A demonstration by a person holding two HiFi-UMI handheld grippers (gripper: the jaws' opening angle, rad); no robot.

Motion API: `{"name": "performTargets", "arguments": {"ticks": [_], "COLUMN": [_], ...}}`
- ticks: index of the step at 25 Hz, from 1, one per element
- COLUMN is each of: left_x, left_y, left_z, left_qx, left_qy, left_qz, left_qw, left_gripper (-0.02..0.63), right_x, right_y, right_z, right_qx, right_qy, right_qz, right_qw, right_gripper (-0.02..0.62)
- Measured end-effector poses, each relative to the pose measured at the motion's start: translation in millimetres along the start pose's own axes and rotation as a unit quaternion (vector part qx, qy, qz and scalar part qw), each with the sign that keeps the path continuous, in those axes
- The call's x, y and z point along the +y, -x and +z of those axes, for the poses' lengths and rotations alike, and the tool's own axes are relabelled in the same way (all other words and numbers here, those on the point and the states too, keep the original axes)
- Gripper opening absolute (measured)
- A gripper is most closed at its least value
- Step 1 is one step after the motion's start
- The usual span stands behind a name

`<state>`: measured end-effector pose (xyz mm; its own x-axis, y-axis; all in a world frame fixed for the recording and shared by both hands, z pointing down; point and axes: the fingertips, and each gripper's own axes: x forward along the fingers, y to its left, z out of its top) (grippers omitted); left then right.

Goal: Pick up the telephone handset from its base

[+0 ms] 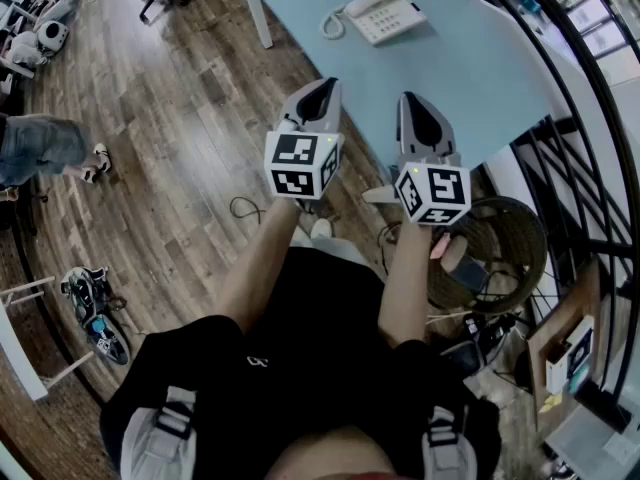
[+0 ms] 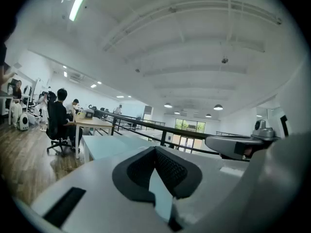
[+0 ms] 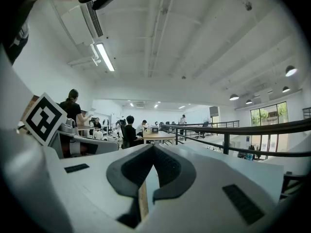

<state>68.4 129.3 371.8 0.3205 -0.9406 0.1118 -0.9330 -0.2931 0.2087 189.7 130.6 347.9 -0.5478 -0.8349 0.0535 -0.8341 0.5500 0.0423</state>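
Note:
A white telephone (image 1: pixel 385 15) sits on the far part of the pale blue table (image 1: pixel 470 78), with its handset (image 1: pixel 368 1) lying in the base and a coiled cord at its left. My left gripper (image 1: pixel 326 87) and right gripper (image 1: pixel 411 99) are held side by side at the table's near edge, well short of the phone. Both point level toward it. In the left gripper view the left gripper (image 2: pixel 156 150) has its dark pads together at the tip with nothing between them. The right gripper (image 3: pixel 153 147) looks the same. Neither gripper view shows the phone.
A black metal railing (image 1: pixel 590 118) runs along the table's right side. A dark round basket (image 1: pixel 505 248) stands on the floor below the near right corner. A cable (image 1: pixel 245 208) lies on the wood floor, and a person's legs (image 1: pixel 45 148) are at the left.

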Motion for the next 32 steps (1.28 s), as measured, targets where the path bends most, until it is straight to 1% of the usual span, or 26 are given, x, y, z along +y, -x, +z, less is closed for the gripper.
{"name": "performTargets", "arguments": {"ticks": [3, 7, 10, 14, 17, 21, 25, 28, 32], "left_x": [8.6, 5.9, 18.2, 36.2, 47.4, 60.2, 71.1, 88.7, 126.9], "left_y": [10.6, 9.5, 13.9, 15.6, 10.4, -15.9, -62.3, -107.8, -169.2], "left_z": [-1.7, -3.9, -2.6, 10.1, 20.5, 24.7, 22.2, 18.0, 12.5], "left_qx": [0.004, 0.006, 0.006, -0.004, -0.011, -0.014, -0.009, 0.007, 0.044], "left_qy": [-0.003, -0.009, -0.018, -0.025, -0.027, -0.025, -0.021, -0.010, 0.003], "left_qz": [0.020, 0.029, 0.042, 0.057, 0.060, 0.048, 0.022, -0.002, -0.029], "left_qw": [0.9998, 0.9995, 0.9989, 0.9980, 0.9977, 0.9985, 0.9995, 0.9999, 0.9986], "left_gripper": [-0.001, 0.000, 0.000, 0.000, 0.000, 0.000, 0.000, 0.000, 0.000], "right_x": [13.7, 2.2, 3.8, 9.7, 16.1, 10.5, -23.7, -47.9, -67.7], "right_y": [-4.8, -9.4, -21.0, -38.5, -52.3, -74.3, -104.0, -135.6, -196.6], "right_z": [-7.8, -9.6, -11.6, -3.9, 2.0, -2.1, -13.2, -24.7, -45.7], "right_qx": [0.005, -0.014, -0.019, -0.028, -0.031, -0.026, -0.017, -0.003, 0.025], "right_qy": [-0.008, -0.029, -0.039, -0.046, -0.046, -0.039, -0.044, -0.052, -0.080], "right_qz": [0.007, 0.007, 0.016, 0.034, 0.048, 0.050, 0.019, -0.011, -0.041], "right_qw": [1.000, 0.999, 0.999, 0.998, 0.997, 0.998, 0.999, 0.999, 0.996], "right_gripper": [-0.005, -0.005, -0.005, -0.005, -0.005, -0.005, -0.005, -0.005, -0.005]}}
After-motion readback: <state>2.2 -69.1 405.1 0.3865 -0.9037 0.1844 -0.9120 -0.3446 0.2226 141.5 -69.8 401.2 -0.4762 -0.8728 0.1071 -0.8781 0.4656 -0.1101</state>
